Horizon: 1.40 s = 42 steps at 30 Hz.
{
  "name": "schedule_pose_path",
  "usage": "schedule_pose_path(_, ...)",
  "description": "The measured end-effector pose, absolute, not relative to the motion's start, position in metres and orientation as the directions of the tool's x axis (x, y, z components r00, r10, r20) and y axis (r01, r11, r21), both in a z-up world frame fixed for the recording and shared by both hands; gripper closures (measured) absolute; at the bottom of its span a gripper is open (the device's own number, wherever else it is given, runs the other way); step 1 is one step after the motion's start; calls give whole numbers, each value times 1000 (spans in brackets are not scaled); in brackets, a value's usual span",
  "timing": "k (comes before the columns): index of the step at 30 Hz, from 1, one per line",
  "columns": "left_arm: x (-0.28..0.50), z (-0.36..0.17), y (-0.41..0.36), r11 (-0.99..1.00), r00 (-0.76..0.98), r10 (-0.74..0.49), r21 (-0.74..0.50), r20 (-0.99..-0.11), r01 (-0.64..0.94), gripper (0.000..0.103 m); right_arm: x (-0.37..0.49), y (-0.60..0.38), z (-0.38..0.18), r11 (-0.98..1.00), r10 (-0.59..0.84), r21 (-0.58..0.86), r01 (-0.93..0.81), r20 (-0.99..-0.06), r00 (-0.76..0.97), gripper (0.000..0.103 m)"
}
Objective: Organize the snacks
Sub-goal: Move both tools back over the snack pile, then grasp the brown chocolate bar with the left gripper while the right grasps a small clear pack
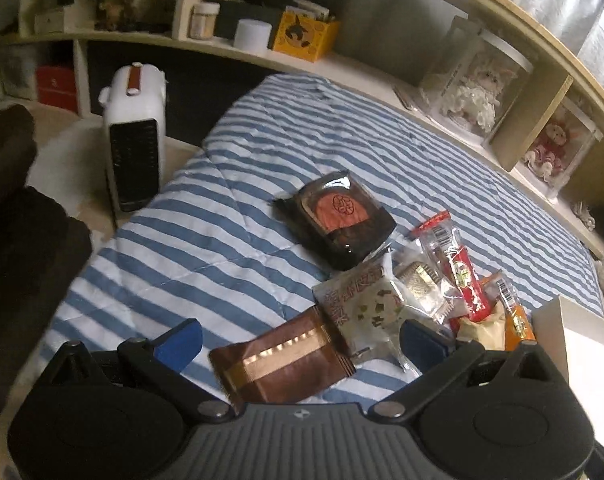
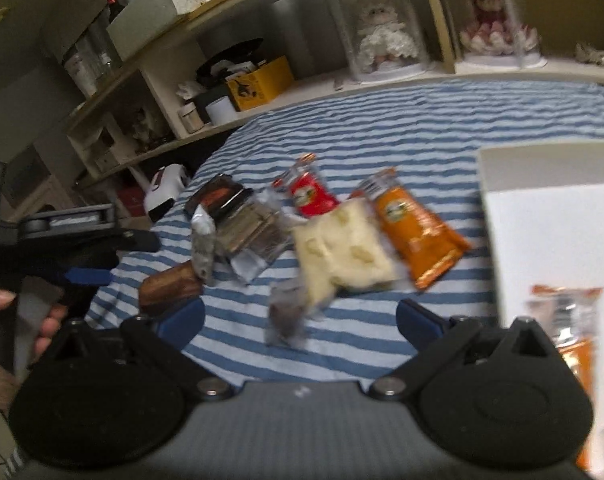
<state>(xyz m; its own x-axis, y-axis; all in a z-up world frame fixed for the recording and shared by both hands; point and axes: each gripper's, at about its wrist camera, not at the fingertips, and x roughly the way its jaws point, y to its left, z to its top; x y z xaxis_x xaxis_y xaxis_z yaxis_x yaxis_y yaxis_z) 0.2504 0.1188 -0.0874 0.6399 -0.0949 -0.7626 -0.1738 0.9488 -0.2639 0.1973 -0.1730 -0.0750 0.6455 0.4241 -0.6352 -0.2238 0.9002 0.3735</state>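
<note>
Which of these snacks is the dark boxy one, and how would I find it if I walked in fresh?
Start at the blue-and-white striped cloth and find the heap of snack packets. The dark tray pack lies at the heap's far edge, toward the white heater. Unlike the flat foil packets, it is a raised black tray under clear film, showing a reddish round stamp.

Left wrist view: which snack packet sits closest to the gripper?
The brown packet with the gold band, lying between the open left gripper fingers. The white packet lies just beyond; the dark tray snack is farthest.
</note>
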Motion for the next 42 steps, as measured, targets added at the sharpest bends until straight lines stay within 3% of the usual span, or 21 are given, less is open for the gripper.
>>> schedule_pose_path(3,256,-95,121,951,641,-125,-275,-758,-140,0,199,-163,-83,897,429,384,-220,-629,649,3)
schedule_pose_path(7,257,-102,120,955,618,-172,-283,-767,-85,0,201,-150,-92,894,432,391,-218,-626,649,21)
schedule_pose_path(13,253,-106,104,966,551,-222,-256,-804,16,0,205,-136,-98,914,399,337,-226,-644,653,36)
schedule_pose_path(17,244,-105,96,944,460,-313,-327,-831,51,0,206,-138,-102,917,393,334,-220,-655,645,46)
schedule_pose_path(24,226,-94,82,933,431,-355,-339,-829,117,0,202,-153,-100,920,389,323,-222,-676,625,74)
schedule_pose_path(36,238,-99,81,990,538,-129,-142,-833,17,0,177,-175,-80,876,470,351,-331,-773,426,76)
schedule_pose_path(39,244,-106,83,983,509,-153,-182,-847,-7,0,177,-177,-86,897,429,318,-306,-790,437,73)
schedule_pose_path(42,247,-110,80,984,490,-147,-177,-859,-15,0,177,-179,-91,903,424,334,-271,-792,438,64)
